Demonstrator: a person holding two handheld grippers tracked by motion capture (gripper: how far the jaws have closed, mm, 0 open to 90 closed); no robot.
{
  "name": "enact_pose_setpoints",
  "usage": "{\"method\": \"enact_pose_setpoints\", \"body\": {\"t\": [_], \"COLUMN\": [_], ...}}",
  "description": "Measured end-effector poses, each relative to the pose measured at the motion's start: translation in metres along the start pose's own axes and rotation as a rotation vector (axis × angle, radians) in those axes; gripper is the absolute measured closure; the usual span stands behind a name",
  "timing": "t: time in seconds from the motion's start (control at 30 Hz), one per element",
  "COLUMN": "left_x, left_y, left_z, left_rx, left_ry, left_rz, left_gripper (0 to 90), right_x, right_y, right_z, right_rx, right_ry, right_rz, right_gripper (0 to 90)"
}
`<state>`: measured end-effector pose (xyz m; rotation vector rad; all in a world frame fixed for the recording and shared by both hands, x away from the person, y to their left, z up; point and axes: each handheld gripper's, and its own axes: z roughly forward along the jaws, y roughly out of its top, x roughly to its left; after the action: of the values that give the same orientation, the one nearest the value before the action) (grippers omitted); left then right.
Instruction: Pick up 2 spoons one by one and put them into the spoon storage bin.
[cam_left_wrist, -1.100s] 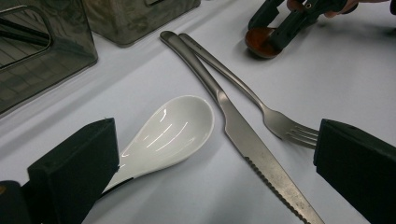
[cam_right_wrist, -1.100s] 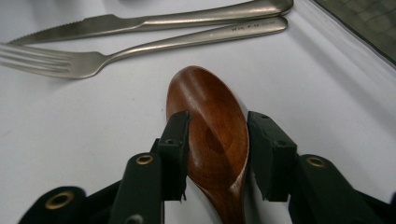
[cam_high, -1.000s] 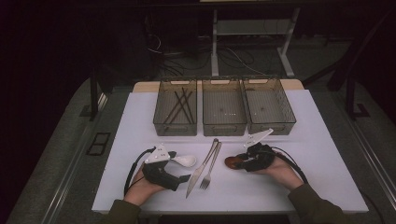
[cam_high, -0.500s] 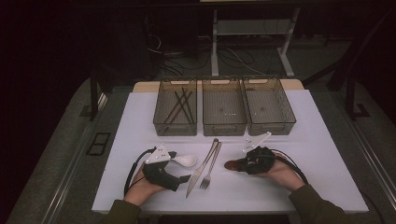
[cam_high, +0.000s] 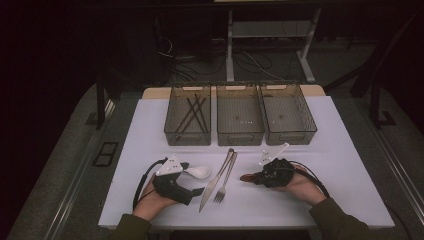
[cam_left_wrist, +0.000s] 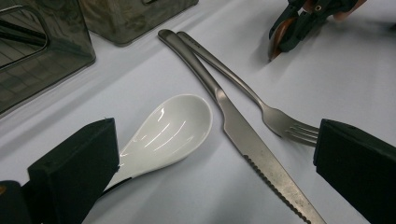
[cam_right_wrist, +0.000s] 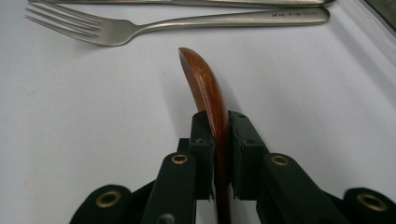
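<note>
A: Two tools are held over the white worktop (cam_high: 340, 165). What is seen at the left?

B: The left tool (cam_high: 196, 191) is rested low near the worktop's front edge, with its jaws spread wide apart and nothing pressed between them. A white spoon (cam_left_wrist: 163, 133) is laid bowl up just beside one jaw, seen in the left gripper view.

A: And in the middle?

B: A knife (cam_high: 215, 183) and a fork (cam_high: 225, 179) are laid side by side, their handles touching at the far end and their tips spread apart toward the person. Both are left on the bare worktop, between the two tools.

A: What is found at the right?

B: The right tool (cam_right_wrist: 219, 126) is clamped on a brown wooden spoon (cam_right_wrist: 205, 84). Its jaws have just been closing, and the wood is now pinched edge-on between the pads, with the curved end stuck out ahead toward the fork. The spoon is kept low over the worktop, near the fork's prongs but apart from them.

A: What is placed behind all this?

B: Three clear bins are set in a row at the far side. Dark chopsticks (cam_high: 192, 112) are held in the left bin (cam_high: 175, 131); the middle bin (cam_high: 240, 135) and the right bin (cam_high: 310, 127) look bare.
</note>
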<state>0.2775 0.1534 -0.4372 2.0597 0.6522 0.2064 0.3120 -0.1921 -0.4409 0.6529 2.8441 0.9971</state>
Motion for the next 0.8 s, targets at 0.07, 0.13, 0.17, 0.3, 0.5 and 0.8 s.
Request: {"method": "enact_pose_setpoints", "body": {"t": [0.07,0.13,0.17,0.3,0.5,0.8], "left_x": [0.0,0.0,0.0,0.0,0.0,0.0], "left_y": [0.0,0.0,0.0,0.0,0.0,0.0], "left_z": [0.0,0.0,0.0,0.0,0.0,0.001], "left_rx": [0.0,-0.002,-0.001,0.0,-0.001,0.0], "left_ry": [0.0,0.001,0.001,0.0,0.0,-0.002], "left_rz": [0.0,-0.001,-0.001,0.0,0.0,0.007], "left_gripper": [0.0,0.0,0.0,0.0,0.0,0.0], "right_x": [0.0,-0.001,-0.001,-0.003,-0.008,-0.02], "right_y": [0.0,0.0,0.0,0.001,0.004,0.011], "right_z": [0.0,-0.001,-0.002,-0.004,-0.009,-0.018], "right_rx": [-0.001,-0.001,-0.003,-0.013,-0.042,-0.087], "right_ry": [-0.004,-0.006,-0.007,0.003,-0.02,-0.046], "right_rz": [0.012,0.024,0.029,0.073,0.1,0.143], "right_gripper": [80.3,80.3,80.3,80.4,80.5,80.4]}}
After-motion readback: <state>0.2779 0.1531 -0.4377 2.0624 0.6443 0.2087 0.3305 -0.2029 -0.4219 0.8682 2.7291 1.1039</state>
